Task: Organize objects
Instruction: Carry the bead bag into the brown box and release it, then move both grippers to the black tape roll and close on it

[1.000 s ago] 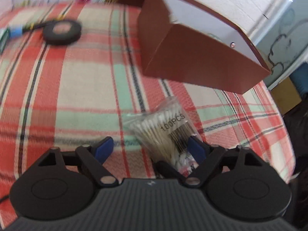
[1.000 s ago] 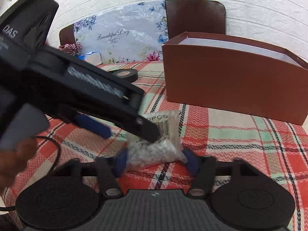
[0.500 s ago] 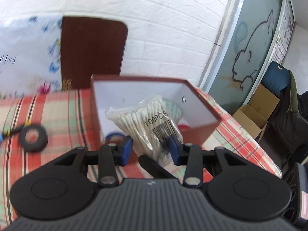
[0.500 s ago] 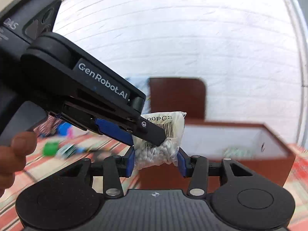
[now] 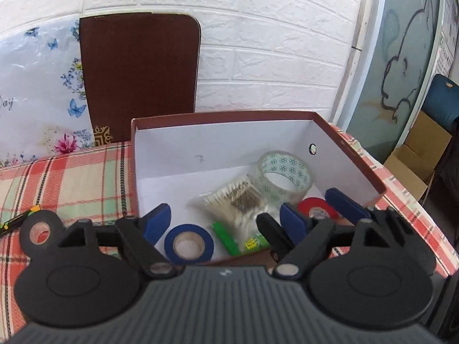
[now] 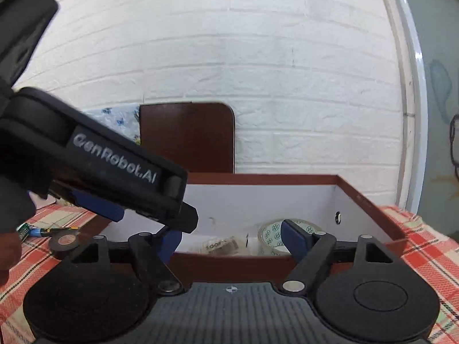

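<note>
Jaws of the left gripper (image 5: pixel 225 223) and right gripper (image 6: pixel 231 239) have just spread, both empty. Beyond, the cotton-swab bag (image 5: pixel 235 200) lies inside the brown box (image 5: pixel 223 116), among blue tape (image 5: pixel 189 243), red tape (image 5: pixel 315 207) and clear tape (image 5: pixel 282 176). Black tape (image 6: pixel 64 240) sits outside.

"GenRobot.AI" on the left gripper (image 6: pixel 137 223); "100" on the swab bag (image 6: pixel 219 246).

left gripper (image 5: pixel 226 219): black linkage arms, blue pads, round black discs, ribbed grey housing, silver pivot screws | right gripper (image 6: pixel 231 236): same build | white "GenRobot.AI" lettering on left gripper's black side
</note>
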